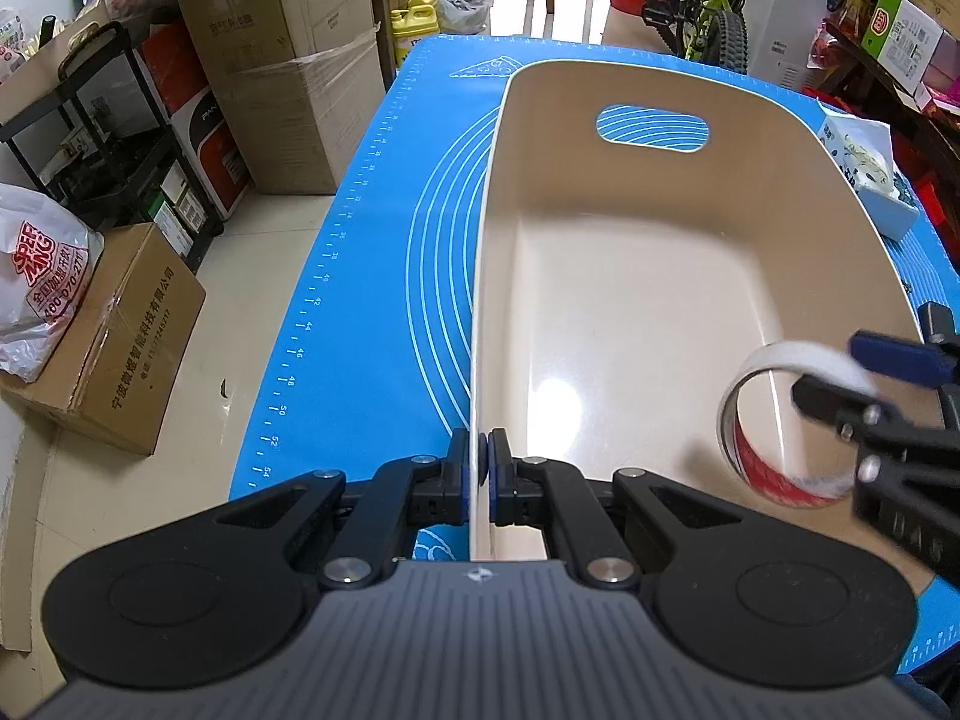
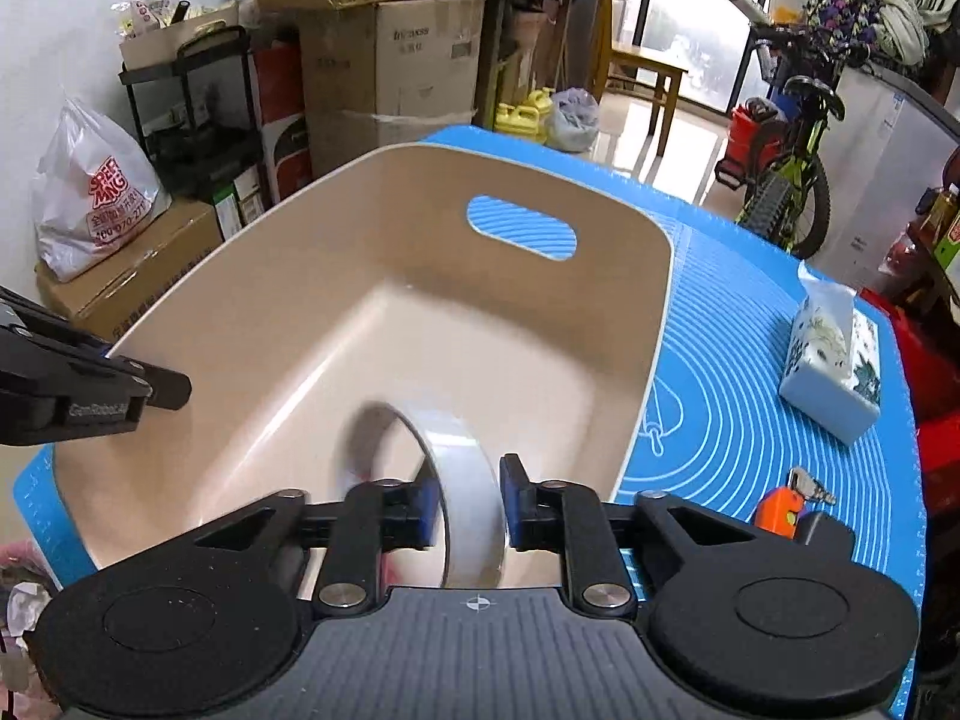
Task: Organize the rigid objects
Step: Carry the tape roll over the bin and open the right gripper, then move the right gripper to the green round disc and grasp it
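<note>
A beige plastic bin point(image 1: 660, 276) with a handle slot stands on the blue mat point(image 1: 384, 276). My left gripper point(image 1: 485, 468) is shut on the bin's near left wall. My right gripper point(image 2: 469, 501) is shut on a roll of clear tape point(image 2: 465, 480) and holds it over the inside of the bin point(image 2: 480, 324). In the left wrist view the tape roll point(image 1: 774, 426) hangs over the bin's near right part, held by the right gripper point(image 1: 840, 384). The left gripper's fingers point(image 2: 162, 387) show at the bin's left rim in the right wrist view.
A white tissue box point(image 2: 834, 366) lies on the mat right of the bin. An orange lighter-like object point(image 2: 780, 507) lies near the mat's front right. Cardboard boxes point(image 1: 102, 348), a black shelf and a plastic bag stand on the floor to the left. A bicycle point(image 2: 786, 180) stands beyond the table.
</note>
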`<state>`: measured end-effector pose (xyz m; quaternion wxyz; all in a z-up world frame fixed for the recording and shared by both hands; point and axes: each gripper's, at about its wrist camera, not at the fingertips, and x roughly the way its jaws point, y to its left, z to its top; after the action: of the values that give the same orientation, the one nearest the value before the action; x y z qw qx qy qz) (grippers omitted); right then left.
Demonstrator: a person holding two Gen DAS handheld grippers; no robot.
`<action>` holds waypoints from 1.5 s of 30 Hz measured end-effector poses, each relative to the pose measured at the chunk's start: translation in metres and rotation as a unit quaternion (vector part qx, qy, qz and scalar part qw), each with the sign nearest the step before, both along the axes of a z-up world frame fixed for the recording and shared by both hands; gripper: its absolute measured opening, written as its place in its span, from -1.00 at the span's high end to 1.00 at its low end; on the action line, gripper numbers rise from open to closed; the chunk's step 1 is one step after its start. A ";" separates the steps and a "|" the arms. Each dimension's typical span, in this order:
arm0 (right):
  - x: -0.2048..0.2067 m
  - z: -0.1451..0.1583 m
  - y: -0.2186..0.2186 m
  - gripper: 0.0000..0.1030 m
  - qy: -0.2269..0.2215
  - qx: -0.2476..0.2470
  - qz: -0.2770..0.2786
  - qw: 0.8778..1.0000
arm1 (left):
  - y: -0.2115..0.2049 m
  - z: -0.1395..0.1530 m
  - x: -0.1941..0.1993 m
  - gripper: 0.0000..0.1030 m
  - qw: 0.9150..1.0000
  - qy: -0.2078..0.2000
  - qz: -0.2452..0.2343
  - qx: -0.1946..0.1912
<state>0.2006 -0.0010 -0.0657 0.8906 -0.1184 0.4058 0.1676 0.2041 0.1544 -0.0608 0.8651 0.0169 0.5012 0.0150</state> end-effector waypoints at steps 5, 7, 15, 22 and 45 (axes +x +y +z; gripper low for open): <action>-0.008 0.007 -0.002 -0.28 -0.010 -0.004 0.011 1.000 | -0.001 0.000 0.002 0.88 1.000 0.003 0.001 0.001; -0.010 0.012 -0.006 -0.38 -0.012 0.004 0.010 1.000 | -0.001 0.000 0.002 0.87 1.000 0.003 0.002 0.001; -0.027 0.038 -0.029 -0.59 -0.056 0.010 0.015 0.998 | 0.000 0.000 0.002 0.87 1.000 0.005 0.001 0.002; -0.035 0.045 -0.077 -0.81 -0.060 0.020 -0.026 0.998 | 0.001 0.000 0.002 0.87 1.000 0.006 0.001 0.002; -0.075 -0.029 -0.225 -0.95 0.039 -0.020 -0.156 0.987 | -0.001 0.001 0.002 0.86 1.000 0.009 -0.003 0.008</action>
<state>0.1259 -0.2256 -0.0947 0.8869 -0.0644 0.4568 0.0228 0.2058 0.1536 -0.0601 0.8606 0.0257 0.5083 0.0163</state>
